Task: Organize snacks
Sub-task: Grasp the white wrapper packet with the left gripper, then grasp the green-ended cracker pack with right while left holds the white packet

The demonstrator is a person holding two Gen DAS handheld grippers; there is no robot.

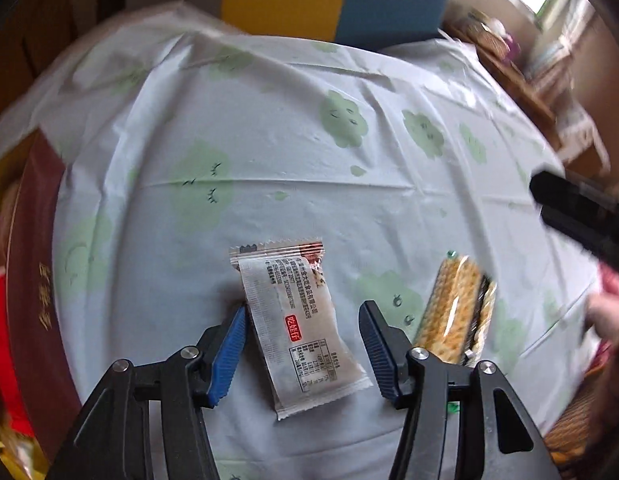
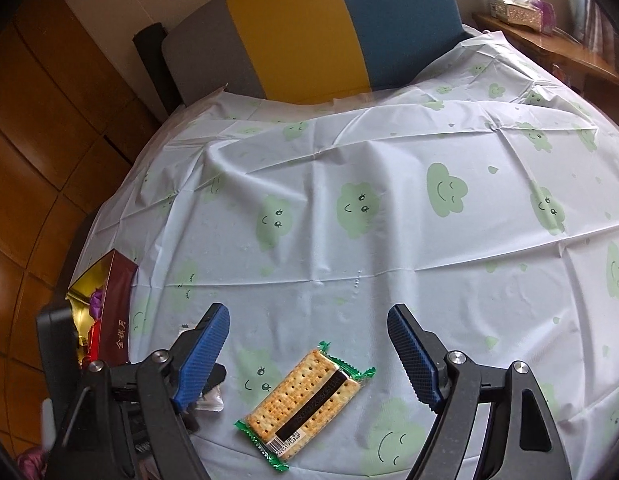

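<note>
While both wrist cams look down at a worktop point(image 2: 389, 240) covered in a pale blue cloth with green smiley clouds, going left to right it starts with a dark red box point(image 1: 37, 280) at the far left edge. It has gold lettering on its side, a gold lining and some red and purple stuff inside, too blurry to name.

Next over is the left gripper point(image 1: 303, 316), pointing steeply down with its jaws released. A grey snack packet point(image 1: 299, 322) with printed text and a small red label lies flat on the cloth between the blue pads. The left pad point(image 1: 229, 350) looks right up against the packet's edge, the right pad is clear of it, so nothing is pinched.

Just right of that, near the left gripper's right finger, sits a cracker pack point(image 2: 305, 398) in clear wrap with green ends and a dark stripe with a barcode. It lies flat and diagonal on the cloth. The right gripper point(image 2: 307, 324) hangs above it with its jaws spread wide, not touching the pack. The crackers sit low between the two fingers in that view.

At the far right of the left cam there's a blurry bit of a hand point(image 1: 607, 312). Behind the worktop is a chair back point(image 2: 309, 28) in grey, yellow and blue.
</note>
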